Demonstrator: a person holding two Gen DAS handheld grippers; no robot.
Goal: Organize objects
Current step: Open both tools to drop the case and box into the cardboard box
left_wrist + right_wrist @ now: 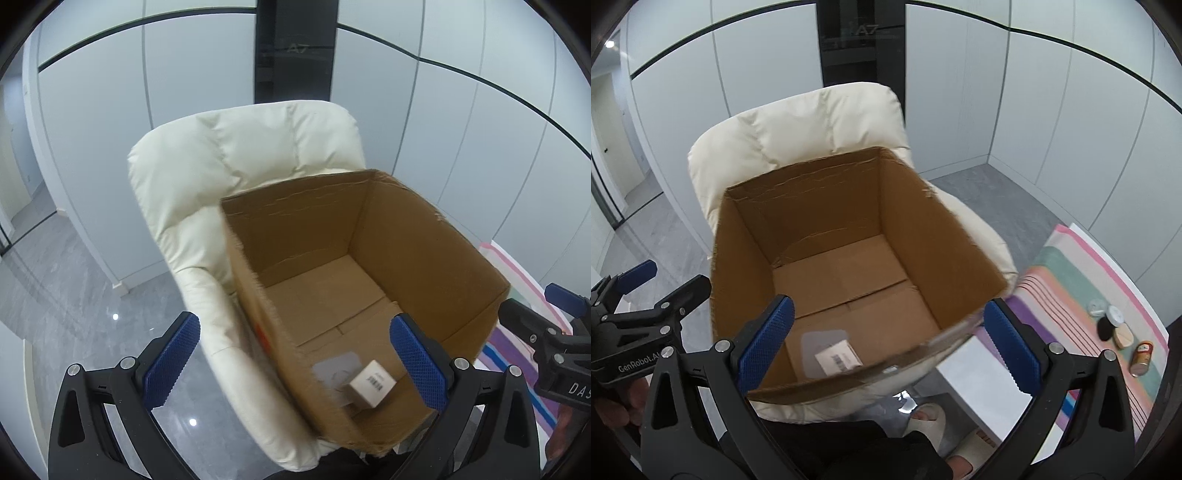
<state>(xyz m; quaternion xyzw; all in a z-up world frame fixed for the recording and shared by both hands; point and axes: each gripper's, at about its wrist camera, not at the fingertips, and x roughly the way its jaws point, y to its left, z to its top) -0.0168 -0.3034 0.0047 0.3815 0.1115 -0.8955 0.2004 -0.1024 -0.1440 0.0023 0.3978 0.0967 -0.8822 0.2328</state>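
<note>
Showing 2 wrist views over an open cardboard box [827, 236] that sits on the seat of a cream padded chair [798, 122], its flaps gone or folded so that the mouth faces up toward the person. Both tongs hang above the near rim, angled down into the box. Right tongs [888, 339]: released, blue pads spread wide with nothing between them. Left tongs [295, 358]: likewise spread and empty; the box wall merely passes between the fingers in that view. On the box floor, against the near wall, lie a small white carton with a barcode label [371, 384] and a flat grey packet [338, 371], touching, the carton partly over the packet. Judged from this, the box serves as the collecting bin. Further items wait on the striped cloth [1067, 280] covering the desk to the right: a dark round jar [1106, 325], a beige compact [1123, 338] and a brown spice bottle [1141, 356], well apart from the box, probably next.
</note>
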